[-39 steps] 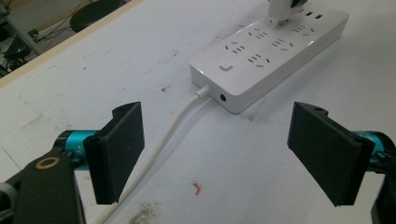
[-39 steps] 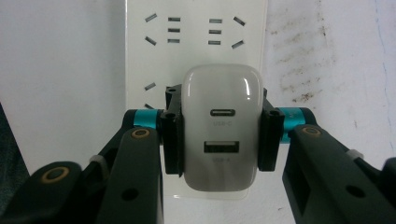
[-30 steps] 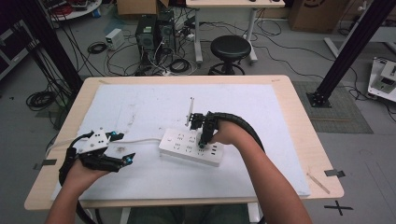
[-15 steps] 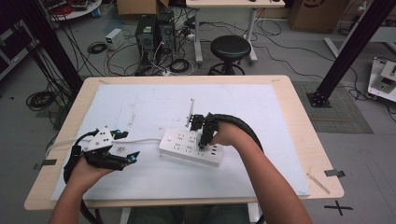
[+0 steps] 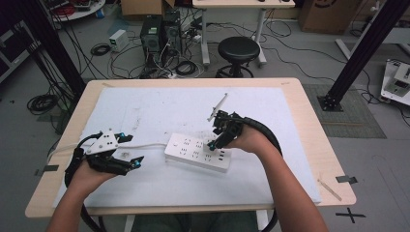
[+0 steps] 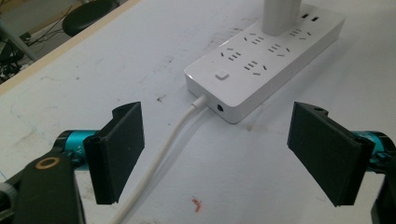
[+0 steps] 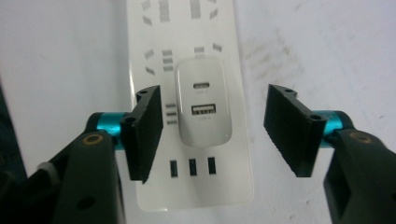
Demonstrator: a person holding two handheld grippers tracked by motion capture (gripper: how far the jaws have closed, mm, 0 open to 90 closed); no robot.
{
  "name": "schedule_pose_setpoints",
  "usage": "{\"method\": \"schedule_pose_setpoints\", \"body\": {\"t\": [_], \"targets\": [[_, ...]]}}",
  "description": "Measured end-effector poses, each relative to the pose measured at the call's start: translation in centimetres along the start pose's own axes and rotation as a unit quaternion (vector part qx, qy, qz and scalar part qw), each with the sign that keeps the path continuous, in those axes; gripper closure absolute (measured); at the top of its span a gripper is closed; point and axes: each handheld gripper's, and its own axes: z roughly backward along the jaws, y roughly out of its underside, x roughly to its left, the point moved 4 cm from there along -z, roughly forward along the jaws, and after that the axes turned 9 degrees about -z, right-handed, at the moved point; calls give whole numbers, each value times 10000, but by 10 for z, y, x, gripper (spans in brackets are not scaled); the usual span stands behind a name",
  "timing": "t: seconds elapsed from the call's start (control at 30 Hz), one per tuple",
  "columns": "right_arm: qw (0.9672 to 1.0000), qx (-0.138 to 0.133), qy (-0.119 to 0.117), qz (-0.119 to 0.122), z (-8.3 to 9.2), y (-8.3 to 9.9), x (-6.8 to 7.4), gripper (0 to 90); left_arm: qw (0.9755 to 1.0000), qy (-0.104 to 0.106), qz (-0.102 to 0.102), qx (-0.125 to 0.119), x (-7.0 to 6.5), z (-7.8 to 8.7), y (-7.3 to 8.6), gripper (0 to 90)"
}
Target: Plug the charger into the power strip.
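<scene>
Right gripper view: we see the right tool (image 7: 212, 130) wide open, empty, astride a charger (image 7: 204, 102) plugged into the strip (image 7: 187, 186).
Left tool (image 6: 215, 154): wide open, empty, facing the strip's cord (image 6: 163, 149) end.

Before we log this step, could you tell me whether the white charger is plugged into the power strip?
Plugged in: the white charger stands upright on the power strip, its base flush against the sockets.

power strip (image 5: 197, 153): white, flat on the white-covered table, lying slantwise near centre, sockets up | switch at its cord end | cord (image 6: 161, 154): white, plugged into that end, trailing away across the surface | charger (image 7: 202, 101): white block, two ports on top, seated upright in a socket near the usb end
</scene>
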Motion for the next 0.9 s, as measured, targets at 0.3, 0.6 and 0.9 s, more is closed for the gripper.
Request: {"method": "schedule_pose_setpoints", "body": {"t": [0.3,0.6,0.9], "targets": [[9942,-992,22,-420,23,25,-1,283,9999,98,-40,-68,1,-4,-4,188],[9816,-1776,38,-702,37,58,-3,206,9996,189,-6,-216,3,-6,-6,188],[9681,-2347,-53,-876,44,82,-8,204,9993,171,72,-315,6,-7,-7,188]]}}
